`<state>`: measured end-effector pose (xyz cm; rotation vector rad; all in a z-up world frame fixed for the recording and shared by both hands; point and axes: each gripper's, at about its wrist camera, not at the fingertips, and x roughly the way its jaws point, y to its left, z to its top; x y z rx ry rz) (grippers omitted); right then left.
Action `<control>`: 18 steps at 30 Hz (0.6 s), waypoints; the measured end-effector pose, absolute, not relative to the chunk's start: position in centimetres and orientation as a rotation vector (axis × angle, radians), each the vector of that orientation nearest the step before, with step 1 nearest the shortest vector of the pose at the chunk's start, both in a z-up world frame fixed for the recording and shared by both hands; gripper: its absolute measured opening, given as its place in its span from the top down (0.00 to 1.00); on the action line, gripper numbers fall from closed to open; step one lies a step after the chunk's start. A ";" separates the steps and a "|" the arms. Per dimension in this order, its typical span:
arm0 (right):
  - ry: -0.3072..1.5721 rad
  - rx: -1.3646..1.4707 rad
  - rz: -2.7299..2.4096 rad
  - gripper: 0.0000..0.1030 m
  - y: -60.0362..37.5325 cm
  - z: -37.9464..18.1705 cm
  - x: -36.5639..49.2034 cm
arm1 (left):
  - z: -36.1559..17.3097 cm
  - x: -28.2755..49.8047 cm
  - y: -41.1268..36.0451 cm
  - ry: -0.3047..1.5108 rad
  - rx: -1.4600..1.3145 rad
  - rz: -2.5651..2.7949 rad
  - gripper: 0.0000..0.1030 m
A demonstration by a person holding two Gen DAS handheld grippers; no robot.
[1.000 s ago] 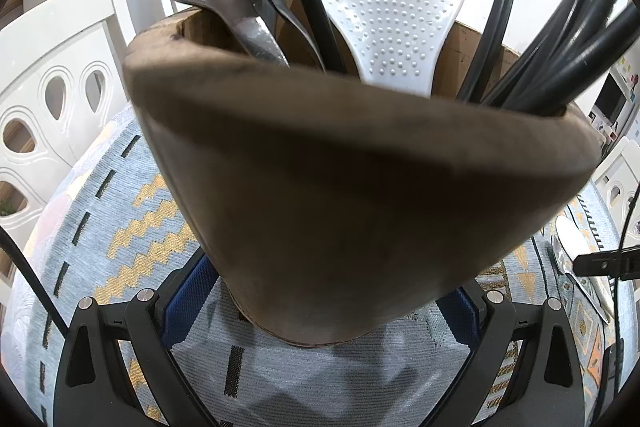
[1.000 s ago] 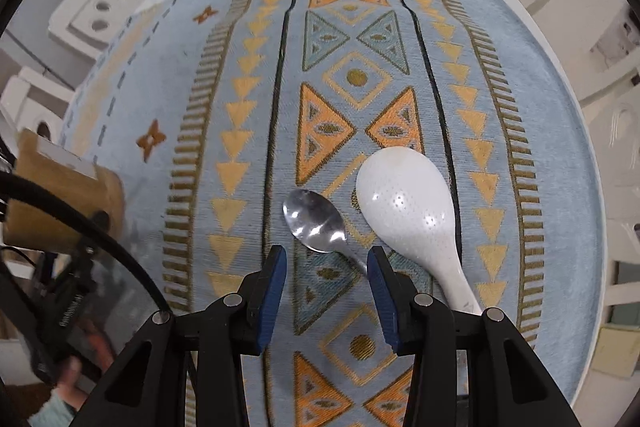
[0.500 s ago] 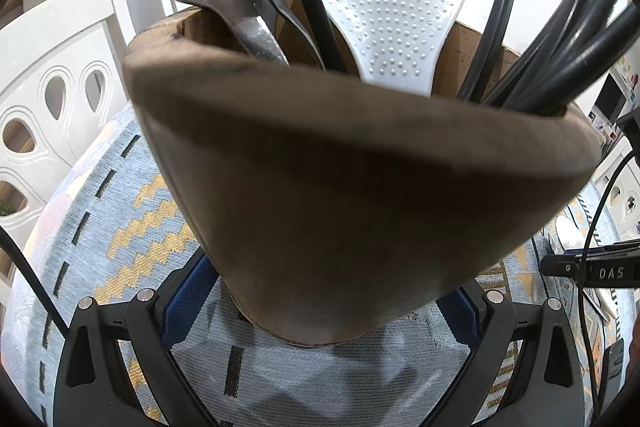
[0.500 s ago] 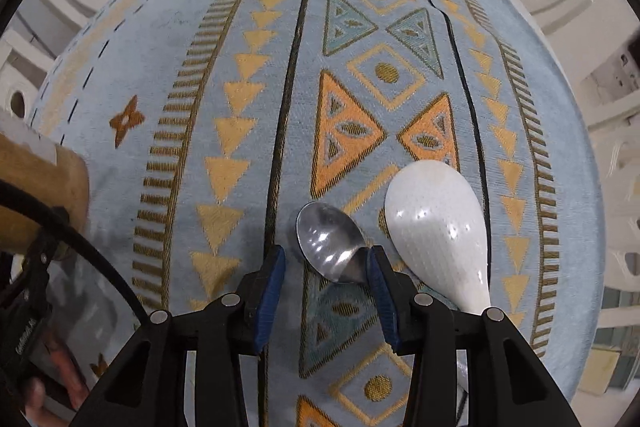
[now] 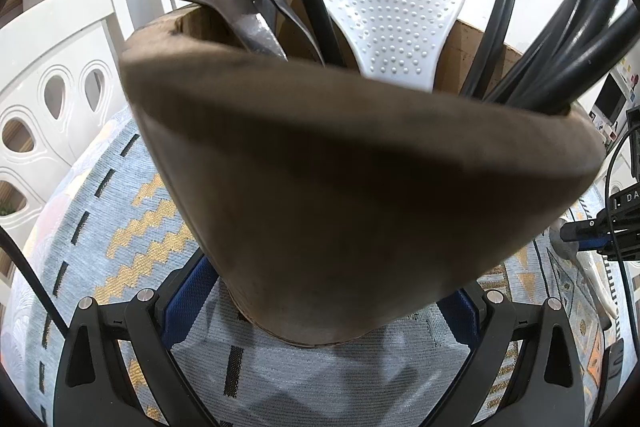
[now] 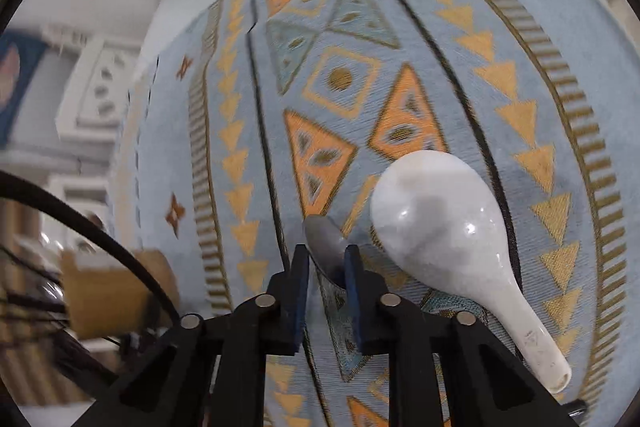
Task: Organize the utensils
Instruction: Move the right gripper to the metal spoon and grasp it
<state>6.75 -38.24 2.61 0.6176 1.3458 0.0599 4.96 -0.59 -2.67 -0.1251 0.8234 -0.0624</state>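
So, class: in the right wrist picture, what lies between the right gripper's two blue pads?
The metal spoon sits between the right gripper pads, which have just been closing on it; the white rice paddle lies outside them on the cloth, as the right wrist view shows.

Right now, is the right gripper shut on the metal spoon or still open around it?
Shut on it: the right gripper has just been closing, and the metal spoon sits pinched between its blue pads.

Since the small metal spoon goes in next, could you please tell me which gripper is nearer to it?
Right. The right gripper has just closed around the small metal spoon; the left gripper holds the brown utensil holder away from it.
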 end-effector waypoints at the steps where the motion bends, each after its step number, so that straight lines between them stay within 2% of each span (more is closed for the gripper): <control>1: 1.344 0.604 0.044 0.86 -38.5 2.6 6.7 | -2.7 4.9 -0.6 0.824 -0.125 -0.063 0.03; 6: 1.383 0.601 0.077 0.85 -38.3 2.0 6.7 | -2.9 5.0 -0.4 0.825 -0.124 -0.062 0.03; 16: 1.365 0.188 0.043 0.86 -33.7 2.0 7.0 | -2.9 5.1 -0.4 0.825 -0.124 -0.062 0.03; 18: 1.351 0.162 0.023 0.89 -33.5 2.2 6.9 | -2.9 5.1 -0.4 0.825 -0.125 -0.062 0.03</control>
